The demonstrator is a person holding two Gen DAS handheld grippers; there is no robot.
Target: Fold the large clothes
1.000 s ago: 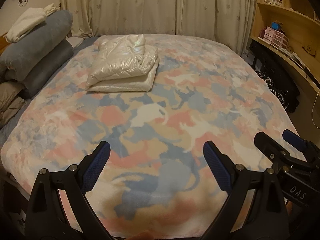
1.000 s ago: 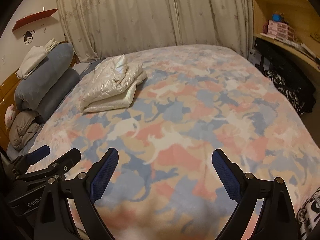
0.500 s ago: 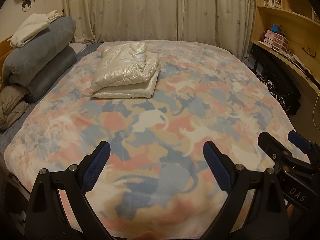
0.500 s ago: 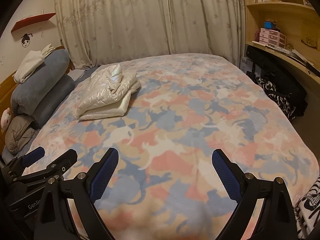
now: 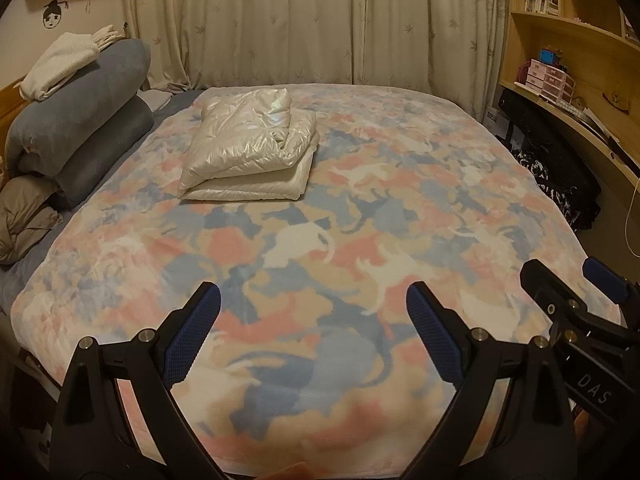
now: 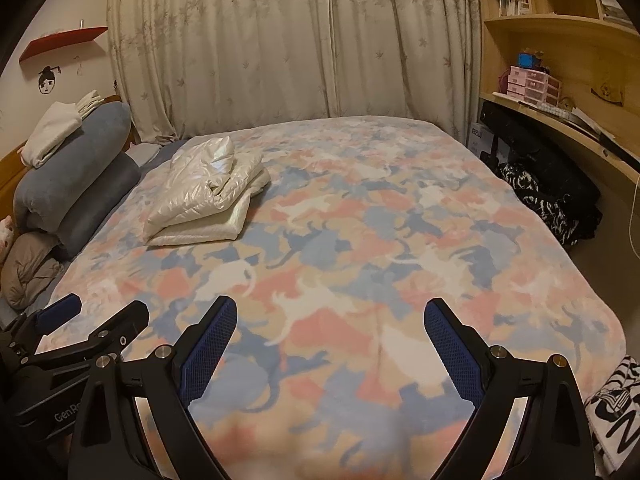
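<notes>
Well apart from the folded white jacket [image 5: 250, 146] — left gripper [image 5: 313, 320] and right gripper [image 6: 330, 334] gape, holding nothing.

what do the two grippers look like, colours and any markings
Both are matte black frames with silver bolts and two splayed fingers faced in blue textured pads. The left gripper reads "GenRo" where the right view shows it; the right gripper reads "DAS" in the left view.

Cream leaf-patterned curtains [image 6: 296, 40] hang behind the bed's pastel cat-print blanket [image 6: 360, 248]; curved wooden shelves [image 6: 560, 28] line the right wall in dim, warm light.
</notes>
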